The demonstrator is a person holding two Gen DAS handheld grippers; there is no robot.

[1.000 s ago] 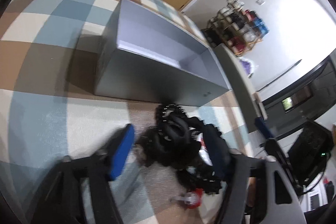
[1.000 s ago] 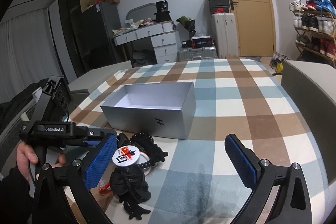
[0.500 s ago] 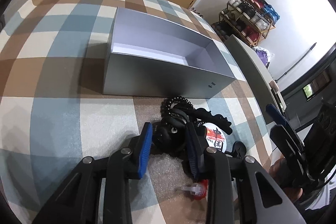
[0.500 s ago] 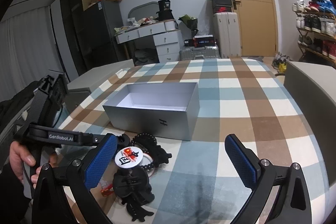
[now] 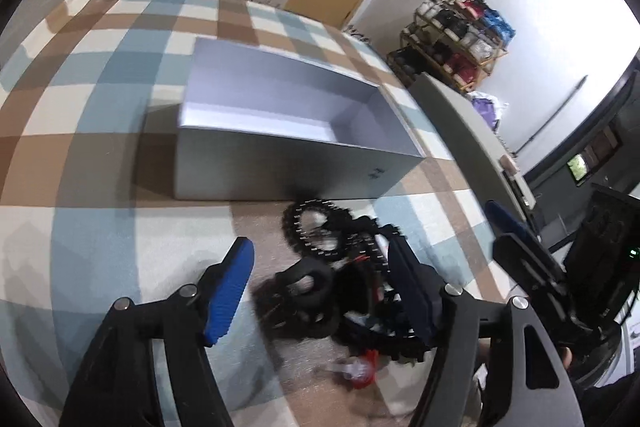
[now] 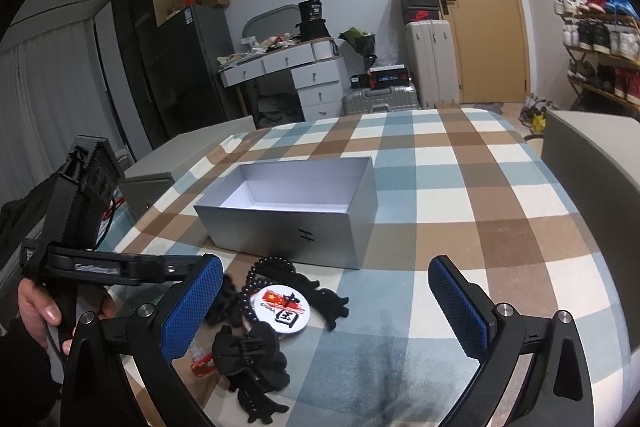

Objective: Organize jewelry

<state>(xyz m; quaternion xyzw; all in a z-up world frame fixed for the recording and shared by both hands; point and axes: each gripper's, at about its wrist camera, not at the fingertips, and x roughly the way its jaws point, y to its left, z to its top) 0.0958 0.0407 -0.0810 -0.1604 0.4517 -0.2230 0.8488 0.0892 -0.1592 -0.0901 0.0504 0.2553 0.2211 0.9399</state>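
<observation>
The left tongs [image 5: 320, 291], whose jaws have just been opening, straddle the black hair clip [image 5: 310, 301] in the pile without pressing it; the right tongs [image 6: 326, 309] hang wide apart, holding nothing. The silver box [image 6: 296, 223] just beyond looks empty, so every piece, including the bead bracelet [image 5: 316, 229] and badge [image 6: 282, 309], remains on the checked cover [image 6: 460, 211].

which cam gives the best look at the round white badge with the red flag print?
Right wrist view: the round white badge lies face up, sharp and unblocked among the black hair clips, print readable. In the left wrist view the pile is motion-blurred and sits behind the left gripper; I cannot pick the badge out there.
</observation>
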